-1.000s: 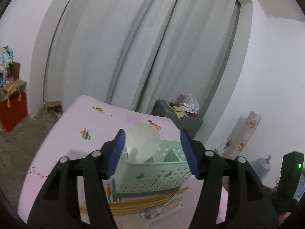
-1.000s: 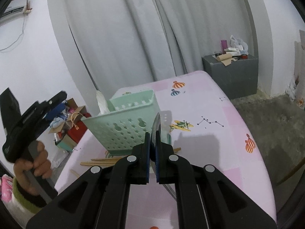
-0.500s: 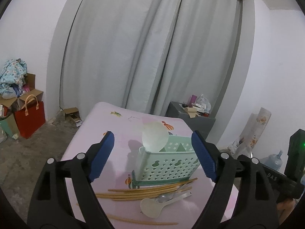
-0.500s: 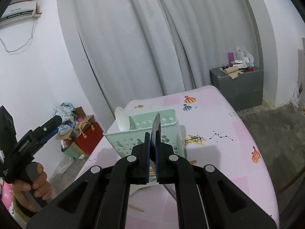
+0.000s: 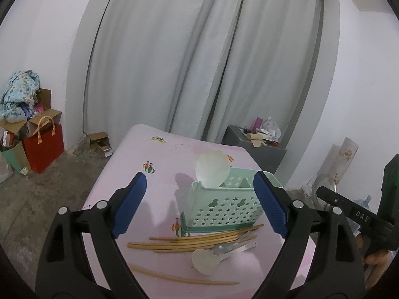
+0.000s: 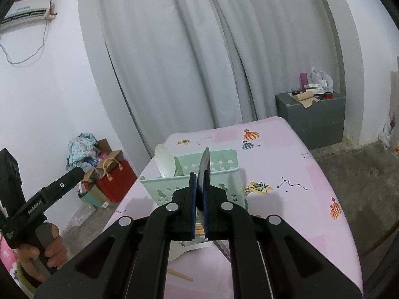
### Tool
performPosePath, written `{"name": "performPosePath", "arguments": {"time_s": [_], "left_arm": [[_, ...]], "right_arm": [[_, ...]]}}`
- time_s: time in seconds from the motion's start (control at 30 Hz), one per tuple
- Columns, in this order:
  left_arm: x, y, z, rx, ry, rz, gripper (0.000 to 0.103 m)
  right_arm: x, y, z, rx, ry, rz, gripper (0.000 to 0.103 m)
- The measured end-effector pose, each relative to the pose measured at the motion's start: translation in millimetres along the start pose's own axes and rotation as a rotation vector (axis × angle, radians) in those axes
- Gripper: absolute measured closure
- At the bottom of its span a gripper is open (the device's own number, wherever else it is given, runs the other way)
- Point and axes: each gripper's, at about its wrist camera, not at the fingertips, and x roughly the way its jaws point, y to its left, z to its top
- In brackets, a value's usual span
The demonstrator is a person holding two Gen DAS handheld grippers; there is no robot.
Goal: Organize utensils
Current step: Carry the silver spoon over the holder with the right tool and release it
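Left gripper (image 5: 199, 206) pulled back from the mint-green utensil caddy (image 5: 224, 205), fingers spread wide, right gripper (image 6: 199, 194) still pinching a knife blade (image 6: 204, 169) above the caddy, white rice paddle (image 5: 212, 169) standing inside, chopsticks (image 5: 194, 240), spoon (image 5: 222, 249) and white scoop (image 5: 207, 261) lying on the pink tablecloth (image 5: 149, 154) in front.

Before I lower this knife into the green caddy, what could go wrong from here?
The right gripper pinches the knife by its thin blade, so it could pivot or slip on contact. The white rice paddle already stands in the caddy, and the blade may snag it or a divider. The left gripper is open and holds nothing, so a push could shove the light caddy onto the chopsticks beside it.
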Motion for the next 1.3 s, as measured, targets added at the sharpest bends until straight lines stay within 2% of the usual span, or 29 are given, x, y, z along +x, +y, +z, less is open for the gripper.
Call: {"name": "performPosePath", "arguments": {"time_s": [0.67, 0.8, 1.1, 1.3], "left_arm": [[4.0, 8.9, -5.9, -0.015, 0.034, 0.024, 0.019], [11.0, 10.1, -10.8, -0.004, 0.064, 0.022, 0.019], [29.2, 11.4, -21.6, 0.005, 0.117, 0.002, 0.019], [41.6, 19.5, -26.5, -0.006, 0.135, 0.003, 0.019]], "right_arm": [[1.6, 3.3, 6.0, 0.008, -0.004, 0.02, 0.098], [2.4, 0.3, 17.7, 0.012, -0.04, 0.059, 0.098], [7.6, -17.2, 82.7, 0.07, -0.169, 0.166, 0.098], [29.7, -30.9, 110.8, 0.125, -0.206, 0.297, 0.098]]}}
